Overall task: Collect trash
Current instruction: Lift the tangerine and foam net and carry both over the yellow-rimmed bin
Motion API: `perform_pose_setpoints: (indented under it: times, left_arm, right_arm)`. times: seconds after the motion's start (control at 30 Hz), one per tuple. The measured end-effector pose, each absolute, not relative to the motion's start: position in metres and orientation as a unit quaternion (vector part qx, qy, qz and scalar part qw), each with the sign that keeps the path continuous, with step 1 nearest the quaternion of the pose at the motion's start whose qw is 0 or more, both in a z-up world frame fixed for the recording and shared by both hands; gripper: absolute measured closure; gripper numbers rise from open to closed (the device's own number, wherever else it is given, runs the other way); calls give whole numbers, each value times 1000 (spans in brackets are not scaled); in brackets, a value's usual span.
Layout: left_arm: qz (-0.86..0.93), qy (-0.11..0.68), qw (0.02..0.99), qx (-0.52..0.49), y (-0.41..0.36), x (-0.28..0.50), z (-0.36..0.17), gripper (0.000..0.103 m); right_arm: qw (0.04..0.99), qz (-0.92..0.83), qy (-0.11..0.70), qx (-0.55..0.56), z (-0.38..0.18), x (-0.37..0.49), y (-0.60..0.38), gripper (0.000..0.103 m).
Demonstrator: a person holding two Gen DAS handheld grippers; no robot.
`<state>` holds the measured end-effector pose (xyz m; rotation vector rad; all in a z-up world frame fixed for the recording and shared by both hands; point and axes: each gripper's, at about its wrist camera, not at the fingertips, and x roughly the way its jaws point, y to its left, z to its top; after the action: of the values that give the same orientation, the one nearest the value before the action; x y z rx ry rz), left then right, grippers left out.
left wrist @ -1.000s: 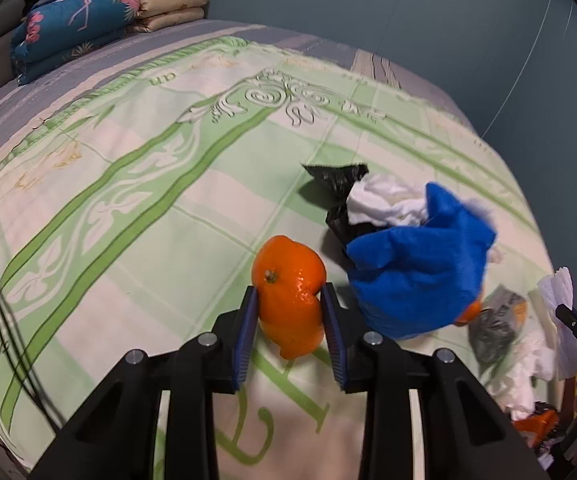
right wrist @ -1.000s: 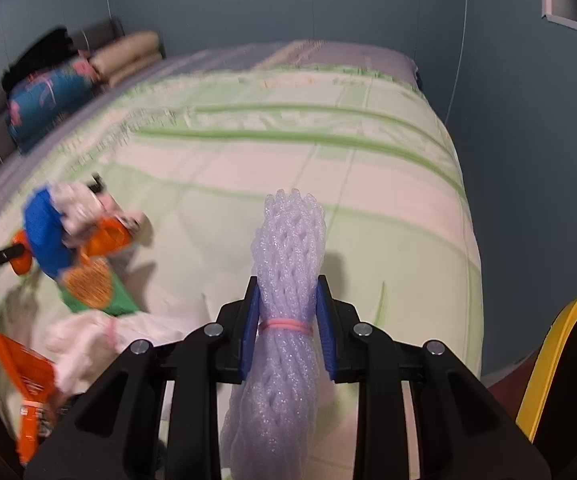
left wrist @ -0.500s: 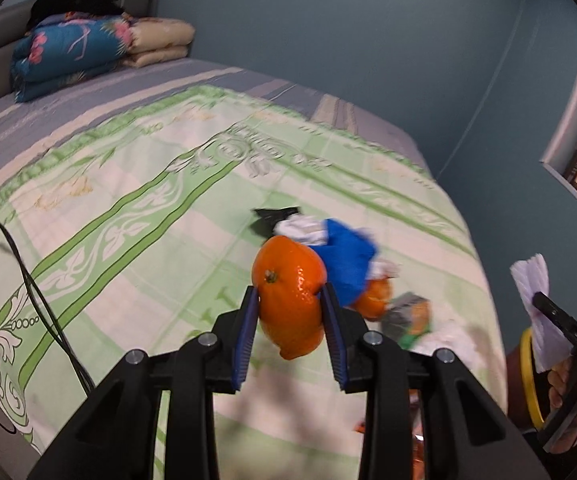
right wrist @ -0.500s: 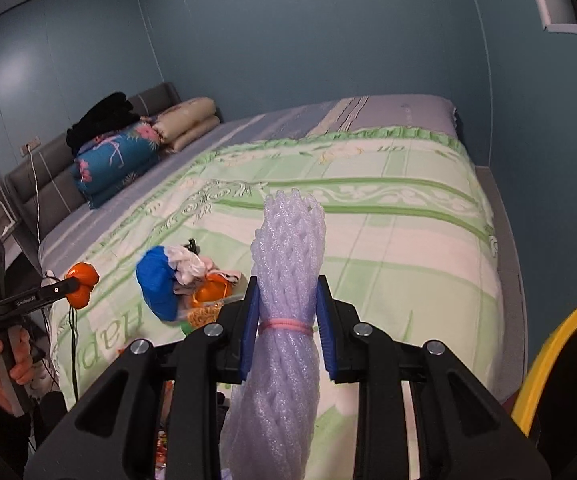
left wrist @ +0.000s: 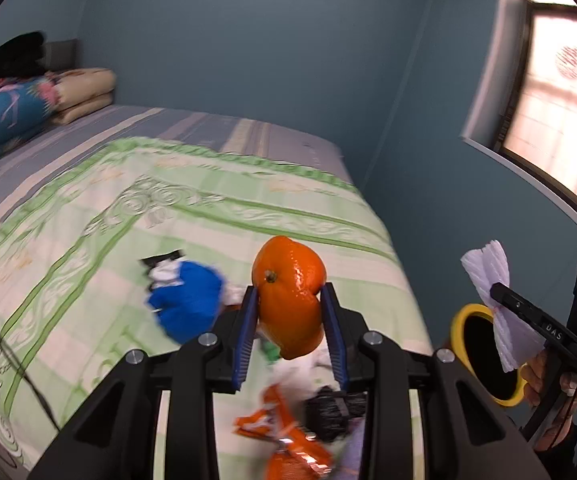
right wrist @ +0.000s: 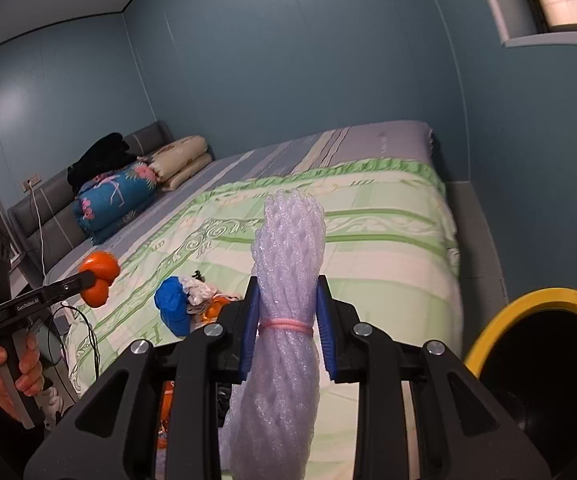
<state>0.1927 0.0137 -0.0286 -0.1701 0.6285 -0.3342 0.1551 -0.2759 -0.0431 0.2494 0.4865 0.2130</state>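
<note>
Two jaws flanking orange peel (left wrist: 288,300)

Bed (right wrist: 388,216) with green-patterned cover ahead of jaws. Folded blue floral quilt (right wrist: 114,196), beige bedding (right wrist: 180,160), black clothes (right wrist: 98,158) far left by grey headboard (right wrist: 48,204). Window (left wrist: 560,92) upper right. Black cable (left wrist: 12,364) lower left.

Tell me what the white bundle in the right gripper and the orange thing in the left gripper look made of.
White bundle: looks like soft foam fruit netting, matte, open mesh cells, tied with a pink band. Orange thing: probably mandarin peel, glossy and dimpled, stem nub showing.
</note>
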Motion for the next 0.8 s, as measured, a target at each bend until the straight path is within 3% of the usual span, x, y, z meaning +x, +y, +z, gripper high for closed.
perform_pose_setpoints:
  times: [0.8]
  left_arm:
    - [-361,314,878,-2,-208,190,-15,73]
  right_arm:
    - [963,-58,197,176,-40,78,-411,78]
